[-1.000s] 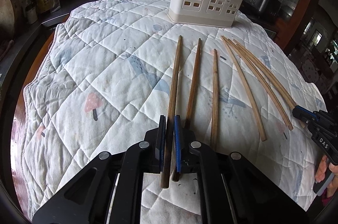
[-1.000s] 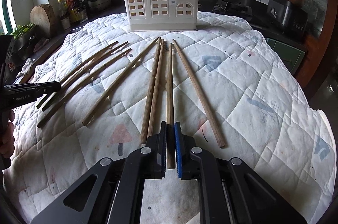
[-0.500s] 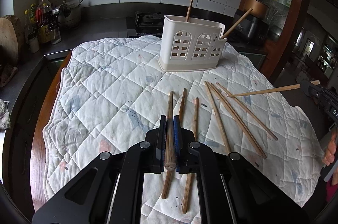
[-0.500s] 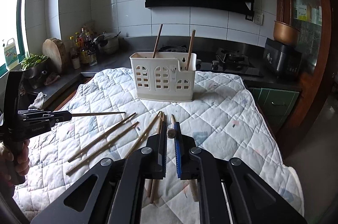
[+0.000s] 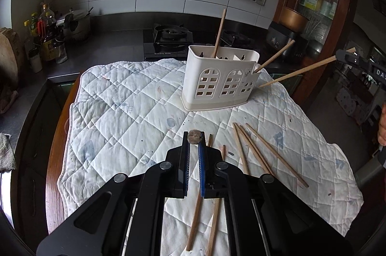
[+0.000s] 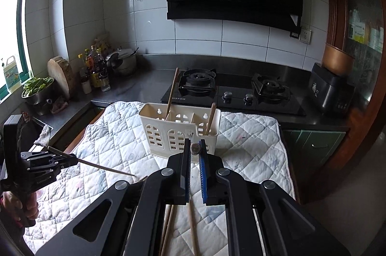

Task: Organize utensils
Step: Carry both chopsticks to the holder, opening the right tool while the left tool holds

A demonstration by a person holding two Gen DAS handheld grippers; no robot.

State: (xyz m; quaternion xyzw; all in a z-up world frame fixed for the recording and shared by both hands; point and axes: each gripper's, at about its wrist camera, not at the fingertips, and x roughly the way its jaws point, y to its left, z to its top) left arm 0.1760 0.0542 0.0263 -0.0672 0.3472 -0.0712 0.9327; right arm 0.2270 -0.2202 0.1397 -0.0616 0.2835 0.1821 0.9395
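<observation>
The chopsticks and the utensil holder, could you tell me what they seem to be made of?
Chopsticks: apparently wood or bamboo, matte brown with faint grain. Utensil holder: likely moulded plastic, smooth cream-white, with arched cut-out windows.

Pretty dim kitchen; daylight blows out the window (image 6: 14,43) at 9 o'clock; heavy fisheye bend, black corners; focus decent.

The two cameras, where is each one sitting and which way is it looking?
Left wrist: sits on the left gripper, faces the white plastic utensil holder across the quilted cloth; shows its own fingers clamping a wooden chopstick.
Right wrist: sits on the right gripper, faces the holder and black stove; its fingers clamp another chopstick.
Shared: holder, cloth, each other's gripper.
</observation>
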